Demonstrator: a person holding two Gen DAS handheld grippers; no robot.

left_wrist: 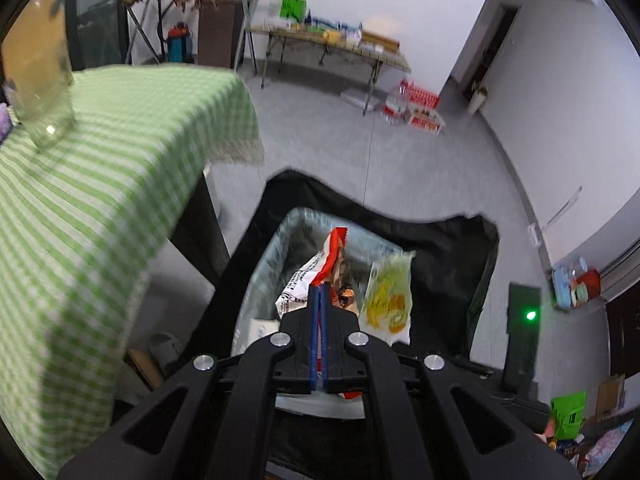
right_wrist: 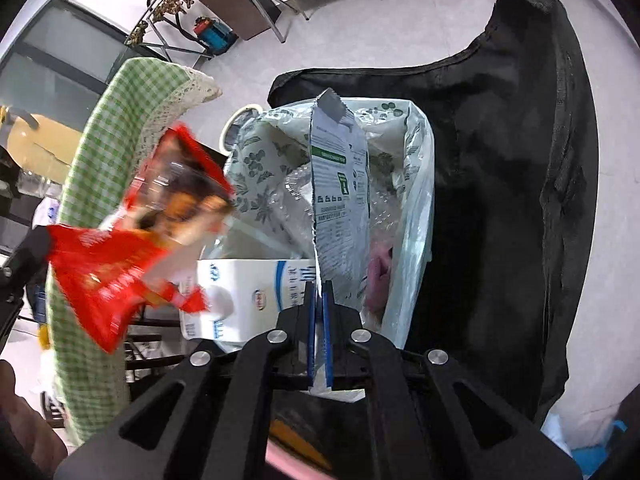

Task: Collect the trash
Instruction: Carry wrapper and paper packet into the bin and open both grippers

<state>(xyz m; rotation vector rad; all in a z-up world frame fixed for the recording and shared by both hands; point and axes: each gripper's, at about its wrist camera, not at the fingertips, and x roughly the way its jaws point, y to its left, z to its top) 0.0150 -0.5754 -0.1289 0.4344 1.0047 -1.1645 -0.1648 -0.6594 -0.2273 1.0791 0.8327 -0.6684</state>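
My left gripper (left_wrist: pixel 319 287) is shut on a red and white snack wrapper (left_wrist: pixel 334 252) and holds it above the lined trash bin (left_wrist: pixel 276 252). The same red wrapper (right_wrist: pixel 120 264) shows blurred at the left of the right wrist view. My right gripper (right_wrist: pixel 319 284) is shut on a grey and white snack packet (right_wrist: pixel 340 200), held upright over the bin's white patterned liner (right_wrist: pixel 416 216). In the left wrist view that packet shows its yellow-green face (left_wrist: pixel 390 296). A white milk carton (right_wrist: pixel 240 296) lies inside the bin.
A table with a green checked cloth (left_wrist: pixel 100 184) stands left of the bin, with a clear glass jar (left_wrist: pixel 40 76) on it. A black fabric bag (right_wrist: pixel 520 200) surrounds the bin. A folding table with clutter (left_wrist: pixel 332 40) stands at the far wall.
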